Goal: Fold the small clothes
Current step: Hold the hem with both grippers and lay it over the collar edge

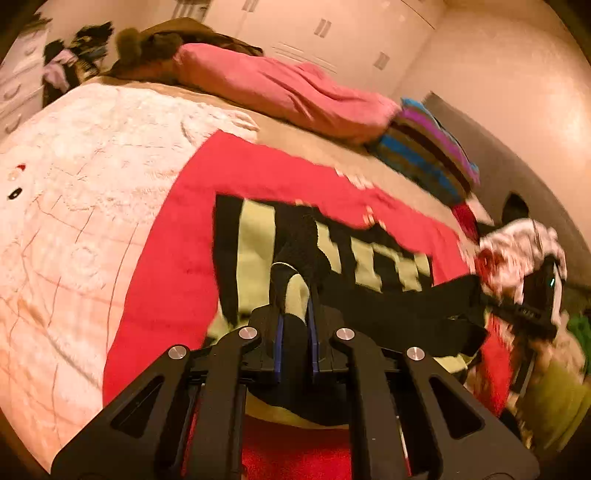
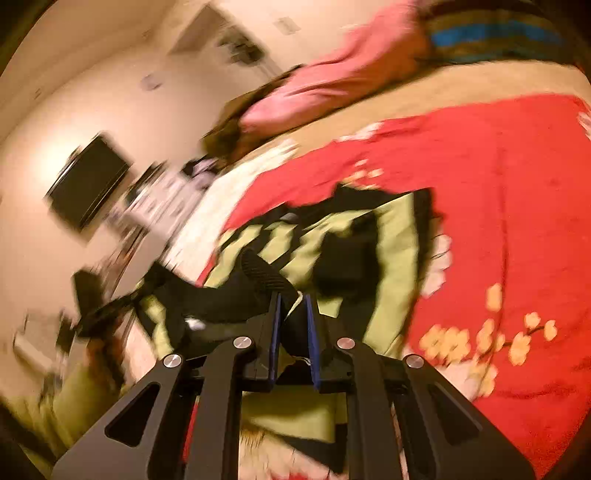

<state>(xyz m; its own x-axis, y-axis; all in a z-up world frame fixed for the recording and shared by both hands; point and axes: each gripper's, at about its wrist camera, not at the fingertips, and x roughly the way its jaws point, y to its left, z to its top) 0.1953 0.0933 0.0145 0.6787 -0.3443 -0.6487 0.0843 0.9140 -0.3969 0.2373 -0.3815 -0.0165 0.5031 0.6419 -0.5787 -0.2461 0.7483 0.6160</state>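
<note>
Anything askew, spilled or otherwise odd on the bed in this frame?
Nothing spilled or damaged. The black and pale green striped garment lies rumpled on the red blanket, lifted where both grippers pinch it. Loose clothes are heaped at the bed's far edge. The right wrist view is heavily blurred.

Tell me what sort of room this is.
Most likely a bedroom: a bed with a pink pillow on it, white wardrobe doors behind it, and a drawer chest beside it.

A red blanket [image 1: 166, 258] covers the bed's middle, a white quilt [image 1: 74, 166] beside it. A pink pillow [image 1: 280, 88] and striped cushion [image 1: 428, 147] lie along the bed's far edge.
</note>
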